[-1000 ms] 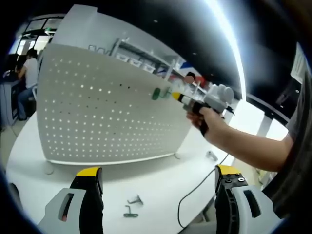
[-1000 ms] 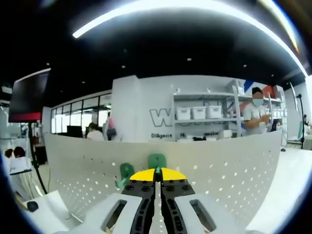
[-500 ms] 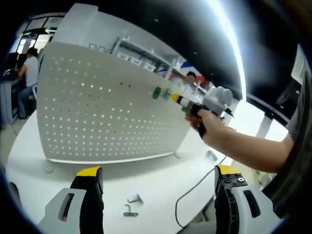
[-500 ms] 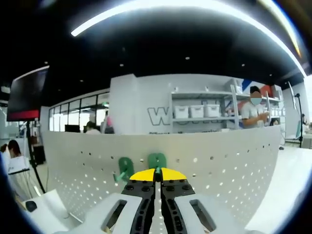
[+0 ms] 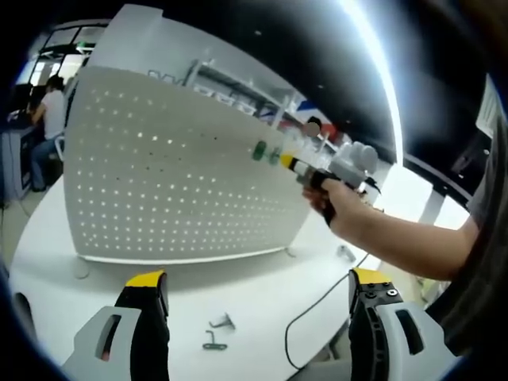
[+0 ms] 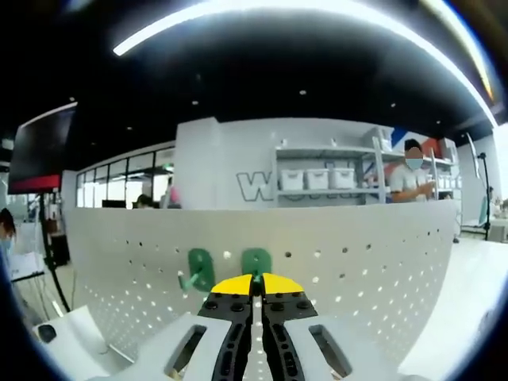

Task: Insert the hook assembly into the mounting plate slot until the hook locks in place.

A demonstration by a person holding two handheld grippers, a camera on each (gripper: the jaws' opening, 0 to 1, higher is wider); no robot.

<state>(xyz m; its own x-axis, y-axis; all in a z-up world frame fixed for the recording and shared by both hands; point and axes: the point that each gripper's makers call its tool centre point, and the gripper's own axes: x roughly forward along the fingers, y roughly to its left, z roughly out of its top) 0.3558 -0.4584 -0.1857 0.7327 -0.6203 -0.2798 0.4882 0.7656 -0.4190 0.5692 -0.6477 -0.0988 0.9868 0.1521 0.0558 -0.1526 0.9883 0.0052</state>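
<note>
Here, right gripper (image 6: 255, 287): jaws pressed together on a green hook (image 6: 255, 262), right at the white pegboard (image 6: 357, 262).
Hook position: the held green hook is against the upper part of the pegboard; I cannot tell if it is seated in the holes.
Second green hook (image 6: 196, 267): on the pegboard just beside the held one.
Left gripper (image 5: 254, 309): jaws wide apart, holding nothing, low over the white counter (image 5: 262, 298).
Small metal hooks (image 5: 216, 331): lying on the counter between the left jaws.
Hand (image 5: 341, 202): holds the right gripper at the pegboard.
Cable (image 5: 313, 313): dark, runs across the counter.
</note>
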